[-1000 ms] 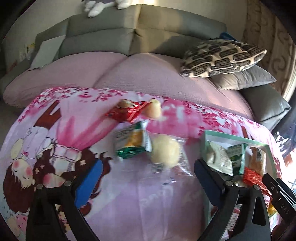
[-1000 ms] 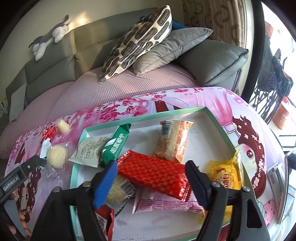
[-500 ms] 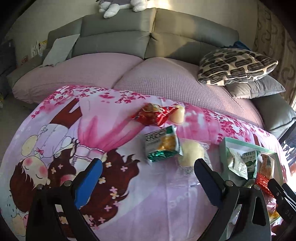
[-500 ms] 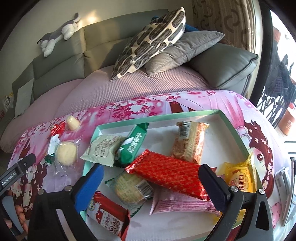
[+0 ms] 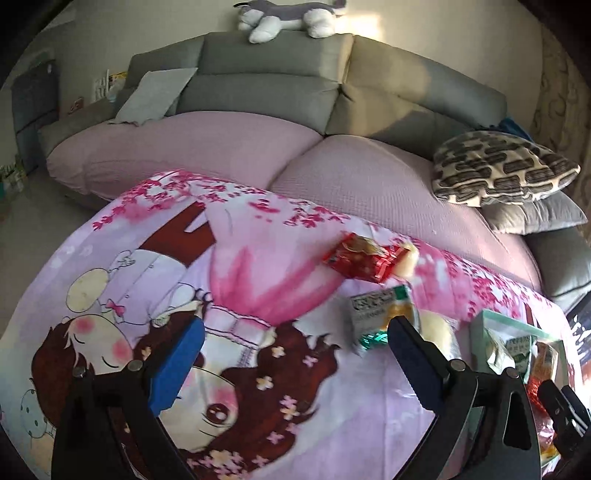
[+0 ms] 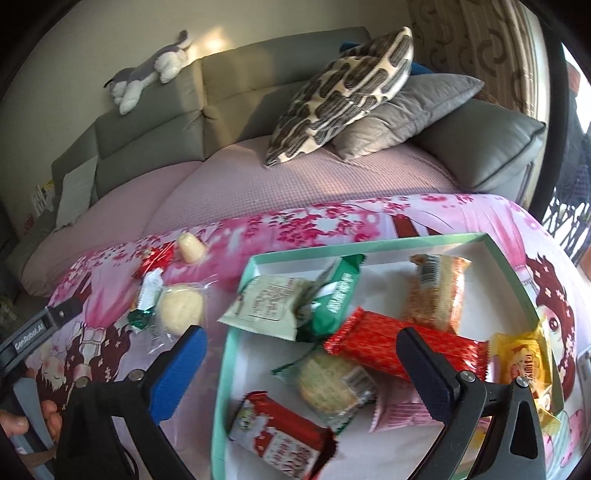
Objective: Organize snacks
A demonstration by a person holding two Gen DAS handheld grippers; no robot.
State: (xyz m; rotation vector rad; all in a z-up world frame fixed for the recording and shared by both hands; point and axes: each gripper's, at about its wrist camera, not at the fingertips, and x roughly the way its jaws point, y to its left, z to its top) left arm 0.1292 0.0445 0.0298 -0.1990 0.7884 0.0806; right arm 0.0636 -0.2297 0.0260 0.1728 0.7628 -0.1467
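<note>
Pink cartoon cloth covers my worktop (image 5: 288,387); both claws, left (image 5: 291,360) and right (image 6: 301,373), gape empty, the right's jaws just widened. Snacks fill the tray (image 6: 513,273); four lie loose (image 6: 181,306) left of it.

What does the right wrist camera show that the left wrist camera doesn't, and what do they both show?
Only the right wrist view shows the inside of the green tray in full: the long red packet, the yellow packet, the round cookie. Only the left wrist view shows the cartoon girl print on the cloth. Both show the loose snacks outside the tray, such as the round bun and the small red packet, plus the plush dog.
</note>
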